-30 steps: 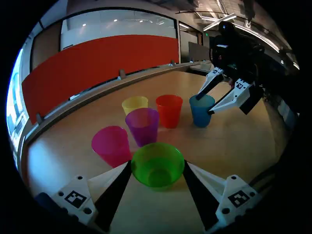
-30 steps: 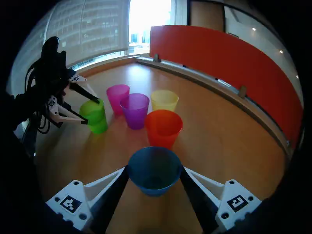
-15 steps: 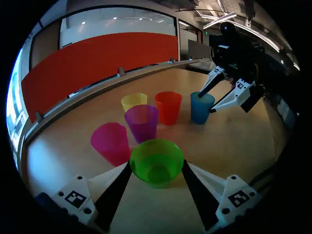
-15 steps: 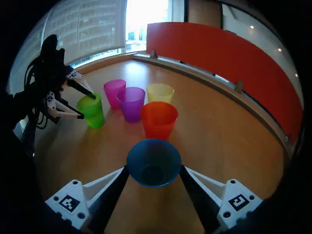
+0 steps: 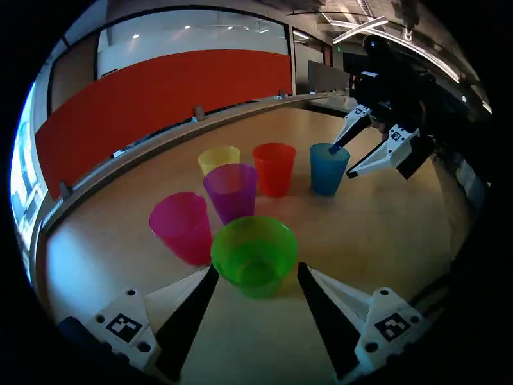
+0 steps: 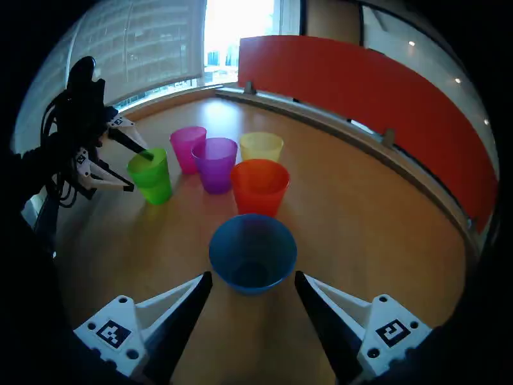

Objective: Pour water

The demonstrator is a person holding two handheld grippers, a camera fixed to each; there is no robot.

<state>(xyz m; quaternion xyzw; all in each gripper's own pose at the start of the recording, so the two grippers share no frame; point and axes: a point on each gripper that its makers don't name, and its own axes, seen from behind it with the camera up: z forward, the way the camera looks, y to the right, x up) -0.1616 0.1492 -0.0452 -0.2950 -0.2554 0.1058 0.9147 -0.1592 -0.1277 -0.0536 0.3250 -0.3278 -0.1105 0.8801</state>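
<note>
I am working across from left to right. On the far left the pink cup (image 5: pixel 182 226) is standing alone on the surface (image 5: pixel 385 218), and I am leaving it be. Next, my left gripper (image 5: pixel 256 268) is sitting low with the green cup (image 5: pixel 254 253) between its fingers (image 5: pixel 192 314). They are spread wide and flanking the cup's wall. I am seeing no firm squeeze, so I am treating them as parted with nothing gripped. In the right gripper view those fingers are straddling the cup, one tip up by the rim.

Behind it the purple cup (image 5: pixel 231 191), yellow cup (image 5: pixel 218 158) and orange cup (image 5: pixel 274 168) are standing upright, bunched close. Further right the blue cup (image 6: pixel 252 250) is sitting between the fingers of my right gripper (image 6: pixel 251 276). These are gaping too, with a sliver of surface showing on each side of the cup.

I am judging these to be thin plastic tumblers: light, smooth, a little springy, and tapering toward the base. A hard pinch is likely to flex the wall or let the cup slip. I am planning to take hold about mid-wall, below the rim and squarely across the cup. I cannot tell which cup is carrying water, as the tinted walls are hiding any level. I am expecting slosh to shift the weight on lifting.
</note>
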